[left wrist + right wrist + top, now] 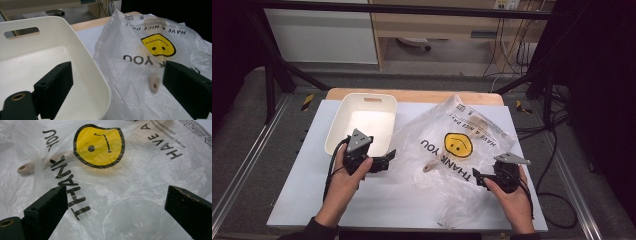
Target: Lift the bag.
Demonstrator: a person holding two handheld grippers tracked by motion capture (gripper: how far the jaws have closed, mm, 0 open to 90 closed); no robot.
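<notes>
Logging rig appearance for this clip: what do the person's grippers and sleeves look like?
Both the left gripper and the right gripper are black, each topped by a grey three-cornered plate and trailing a black cable. Their jaws are flat, blocky black slabs. The right one's jaw edge looks a little scuffed. Dark sleeves cover the forearms at the bottom edge.

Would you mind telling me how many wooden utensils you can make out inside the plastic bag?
1 for certain: a wooden utensil whose handle end pokes out near the "THANK YOU" print on the plastic bag. A pale shape under "HAVE A NICE DAY" may be another.

Probably lab: black frame [282,65], cables [507,45]
</notes>
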